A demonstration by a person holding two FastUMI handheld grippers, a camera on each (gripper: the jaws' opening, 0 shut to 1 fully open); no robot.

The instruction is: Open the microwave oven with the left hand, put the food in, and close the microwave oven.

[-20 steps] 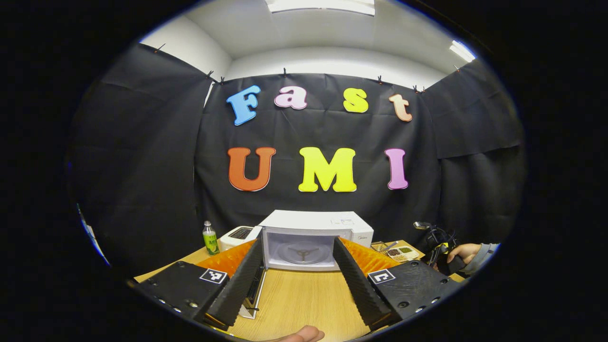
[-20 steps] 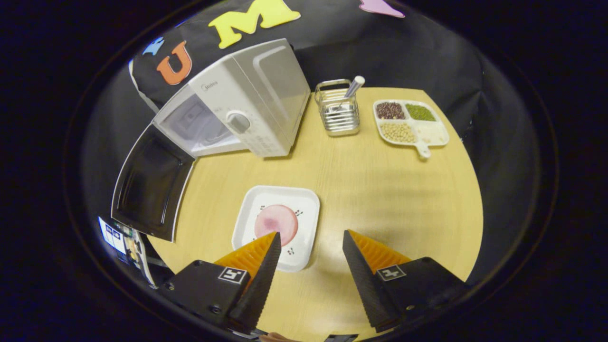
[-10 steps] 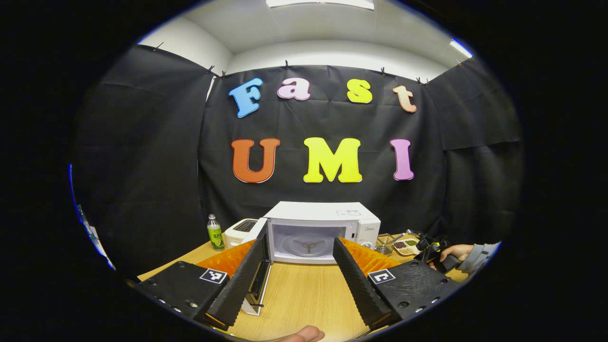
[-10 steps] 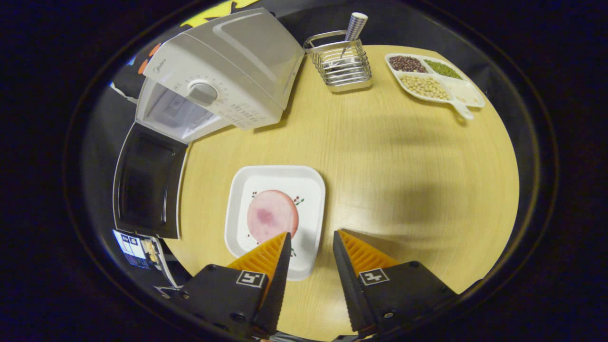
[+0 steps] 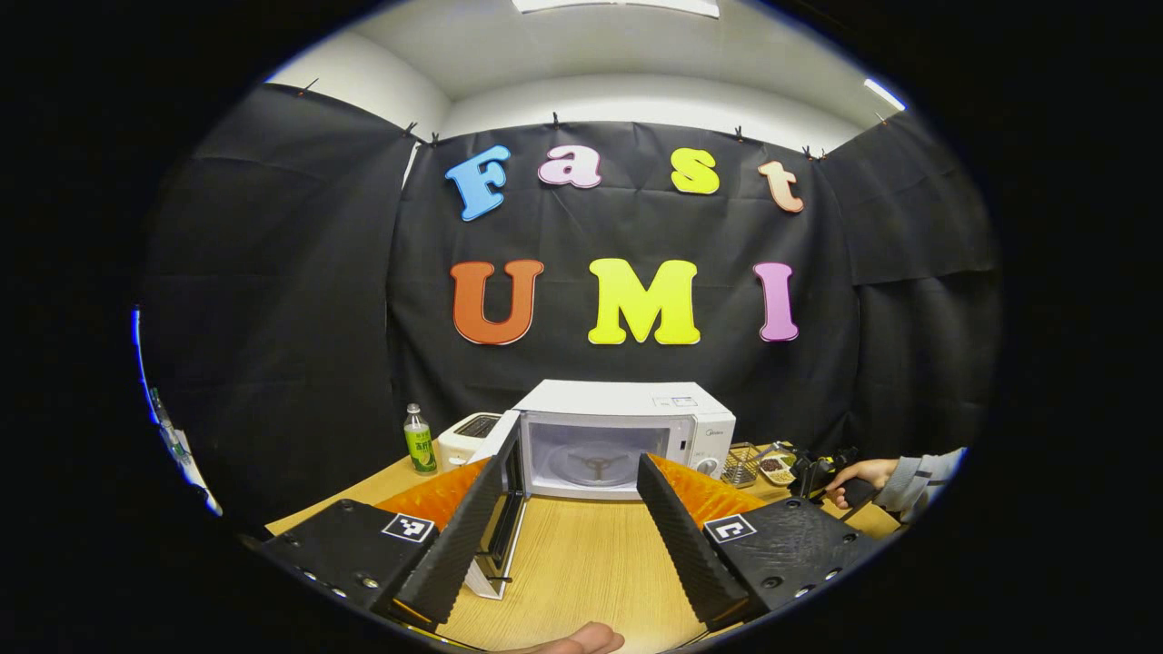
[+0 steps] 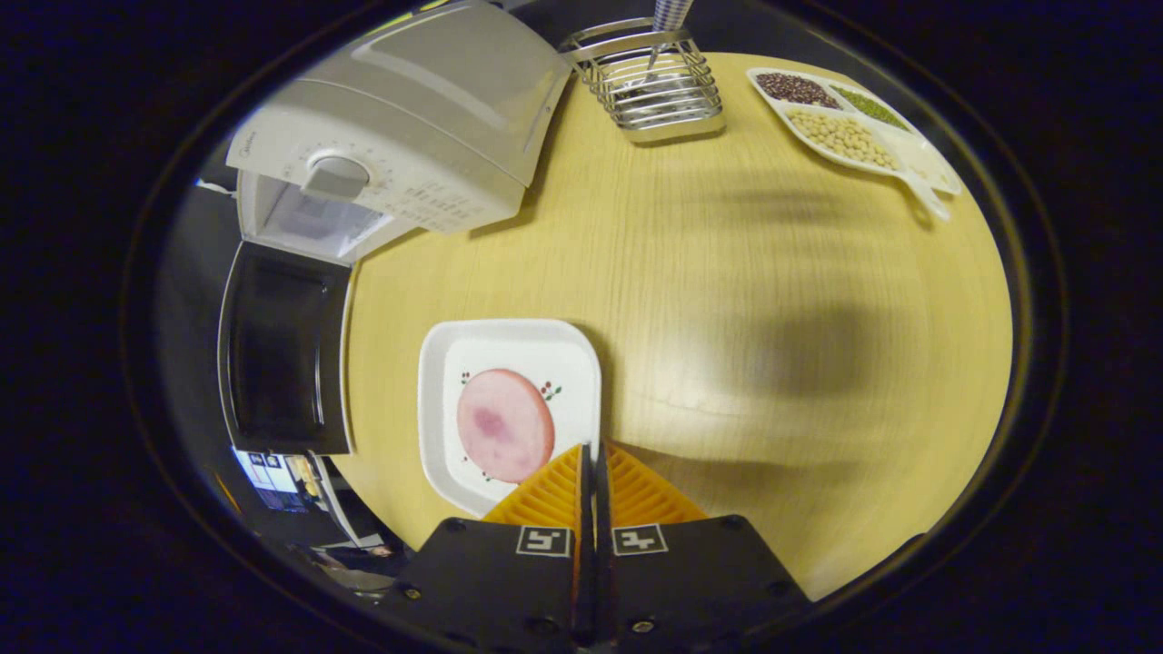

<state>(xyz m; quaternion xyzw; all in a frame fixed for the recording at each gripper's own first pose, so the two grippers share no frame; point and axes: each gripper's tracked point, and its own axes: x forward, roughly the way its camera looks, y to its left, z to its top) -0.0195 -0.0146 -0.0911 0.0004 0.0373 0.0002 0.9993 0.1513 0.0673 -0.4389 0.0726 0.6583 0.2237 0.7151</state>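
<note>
The right gripper (image 6: pixel 591 454) is pinched together on the near rim of the square white plate (image 6: pixel 581 363) carrying the pink round food slice (image 6: pixel 505 425), in front of the white microwave oven (image 6: pixel 400 136). Such a thin edge hold may let it tilt when lifted. The left gripper (image 5: pixel 571 481) stands spread, holding nothing.

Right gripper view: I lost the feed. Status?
Right tongs shut on the plate rim. Left tongs open. Microwave door open. Table path looks free.
</note>
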